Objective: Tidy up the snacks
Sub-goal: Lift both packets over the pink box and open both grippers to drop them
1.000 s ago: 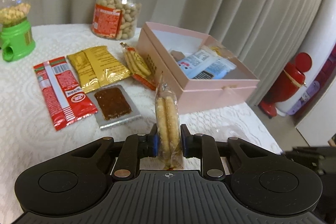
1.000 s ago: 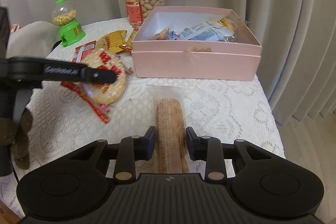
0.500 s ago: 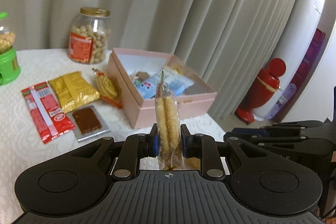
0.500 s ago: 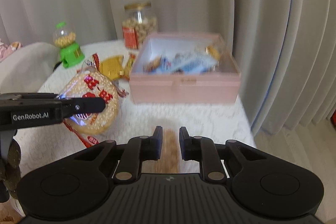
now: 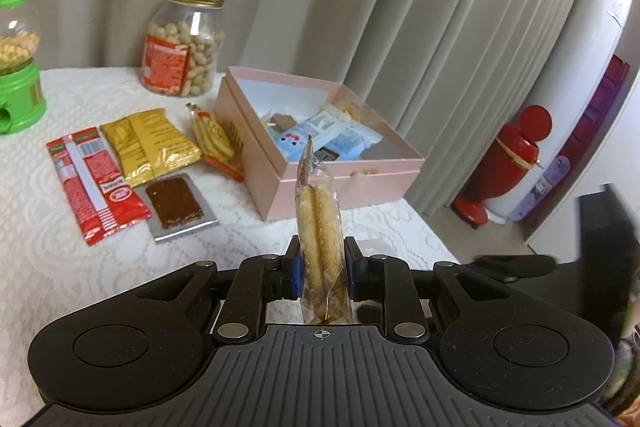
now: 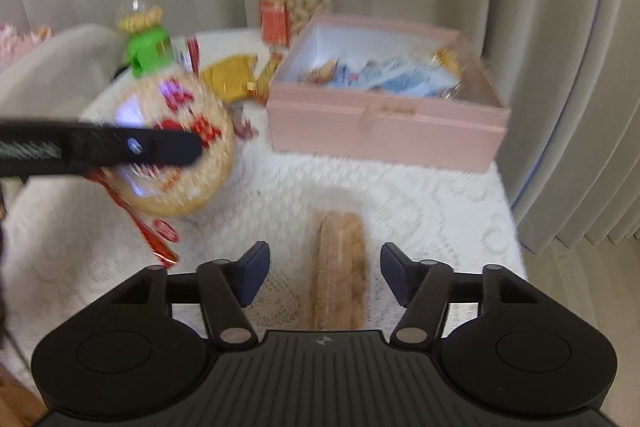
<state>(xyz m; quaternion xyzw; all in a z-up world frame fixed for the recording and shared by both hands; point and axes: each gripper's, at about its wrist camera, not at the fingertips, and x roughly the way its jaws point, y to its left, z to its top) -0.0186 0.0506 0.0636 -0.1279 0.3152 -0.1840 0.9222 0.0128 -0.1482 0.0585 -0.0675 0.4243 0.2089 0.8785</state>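
White lace cloth (image 5: 80, 259) covers the table in the left wrist view, curtains behind. The left gripper (image 5: 320, 273) is clamped on a round cracker pack (image 5: 318, 227), held edge-up between the pads, nearer the camera than the pink box (image 5: 340, 183). In the right wrist view, the right gripper (image 6: 324, 273) has its jaws opening; a wafer pack (image 6: 340, 267) lies flat on the cloth between them, touching neither pad. The pink box sits beyond it.
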